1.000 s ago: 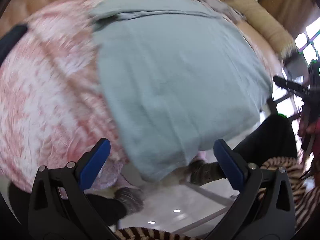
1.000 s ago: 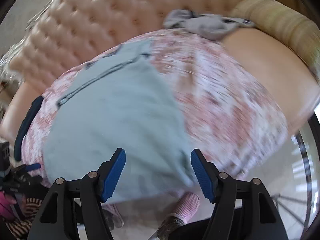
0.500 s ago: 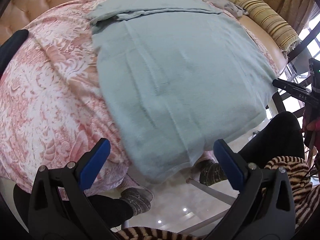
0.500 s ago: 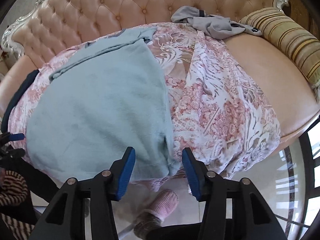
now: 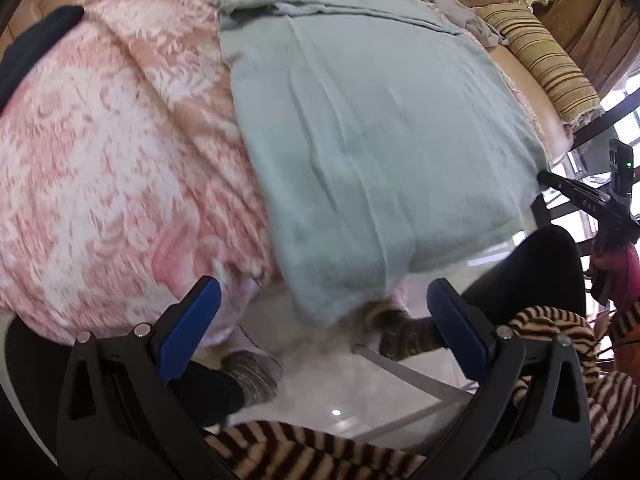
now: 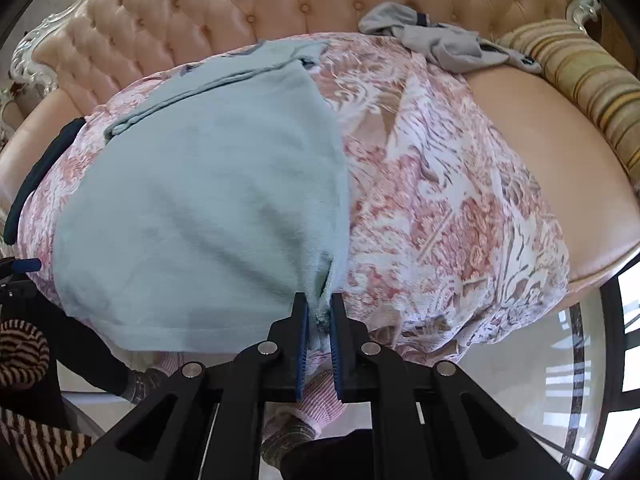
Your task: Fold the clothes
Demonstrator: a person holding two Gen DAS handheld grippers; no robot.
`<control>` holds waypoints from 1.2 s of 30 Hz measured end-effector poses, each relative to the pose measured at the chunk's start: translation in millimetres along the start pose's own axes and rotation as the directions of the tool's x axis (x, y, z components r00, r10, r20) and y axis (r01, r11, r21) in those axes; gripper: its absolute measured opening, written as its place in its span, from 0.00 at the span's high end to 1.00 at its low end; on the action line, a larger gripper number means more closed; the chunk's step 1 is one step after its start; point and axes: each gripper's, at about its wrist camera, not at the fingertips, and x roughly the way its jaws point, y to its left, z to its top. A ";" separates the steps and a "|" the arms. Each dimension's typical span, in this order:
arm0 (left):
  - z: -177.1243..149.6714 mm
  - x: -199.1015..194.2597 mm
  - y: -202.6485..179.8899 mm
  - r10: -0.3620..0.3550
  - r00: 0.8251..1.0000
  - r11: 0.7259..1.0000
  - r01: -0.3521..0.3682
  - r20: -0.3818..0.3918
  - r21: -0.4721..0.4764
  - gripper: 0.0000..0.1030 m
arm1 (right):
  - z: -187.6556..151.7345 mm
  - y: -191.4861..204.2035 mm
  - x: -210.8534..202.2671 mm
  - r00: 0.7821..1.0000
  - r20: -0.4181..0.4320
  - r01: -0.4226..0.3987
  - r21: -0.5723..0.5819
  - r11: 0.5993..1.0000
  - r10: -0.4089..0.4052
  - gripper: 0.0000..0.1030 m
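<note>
A tufted sofa (image 6: 248,4) carries a floral cover (image 6: 448,200), with a pale blue shirt (image 6: 208,208) spread flat on it. The right gripper (image 6: 319,320) pinches the shirt's near corner; the left gripper (image 5: 324,312) hovers with jaws spread, empty.

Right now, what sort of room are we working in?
Most likely a home living room: a tufted sofa with a carved frame, a striped bolster cushion, and a floral throw spread over the seat under the blue-green shirt.

Tufted peach sofa (image 6: 280,4) – glossy pale floor (image 5: 360,392)
</note>
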 end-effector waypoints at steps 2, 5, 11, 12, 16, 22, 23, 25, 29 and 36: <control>-5.2 3.4 -2.7 -0.029 0.999 1.000 0.029 -0.020 -0.007 0.00 | 1.0 1.9 -3.2 1.000 0.010 -0.004 -0.007 1.000 0.004 0.91; -11.7 5.9 -6.1 -0.052 0.998 0.999 0.051 -0.034 -0.012 0.00 | 5.9 -1.2 -20.5 0.997 0.071 -0.040 0.035 0.999 0.038 0.91; -23.9 13.7 6.8 -0.115 0.991 0.991 0.109 -0.073 -0.077 0.00 | 16.1 -0.7 -44.7 0.980 0.162 -0.131 0.084 0.988 0.116 0.91; -24.9 16.3 10.0 -0.137 0.988 0.987 0.129 -0.076 -0.097 0.00 | 17.0 -0.8 -47.6 0.975 0.175 -0.155 0.096 0.983 0.137 0.91; -25.8 12.0 18.8 -0.232 0.972 0.962 0.226 -0.022 -0.154 0.00 | 20.6 1.3 -54.1 0.965 0.196 -0.198 0.118 0.973 0.172 0.91; -19.9 20.0 20.1 -0.239 0.971 0.958 0.236 0.002 -0.162 0.14 | 19.7 0.1 -48.8 0.970 0.184 -0.183 0.134 0.974 0.157 0.91; -19.4 22.3 19.7 -0.230 0.973 0.961 0.227 -0.005 -0.160 0.17 | 19.4 -0.3 -47.8 0.971 0.182 -0.182 0.135 0.974 0.156 0.91; -17.6 27.6 19.0 -0.210 0.978 0.967 0.205 -0.019 -0.153 0.24 | 19.5 -0.6 -46.3 0.972 0.179 -0.179 0.135 0.974 0.154 0.90; -15.9 33.8 21.6 -0.184 0.983 0.971 0.176 -0.031 -0.163 0.24 | 22.4 1.7 -45.5 0.973 0.176 -0.175 0.123 0.977 0.152 0.90; -11.2 38.8 27.8 -0.175 0.984 0.969 0.167 -0.029 -0.181 0.31 | 23.9 2.9 -43.3 0.975 0.169 -0.165 0.123 0.979 0.143 0.90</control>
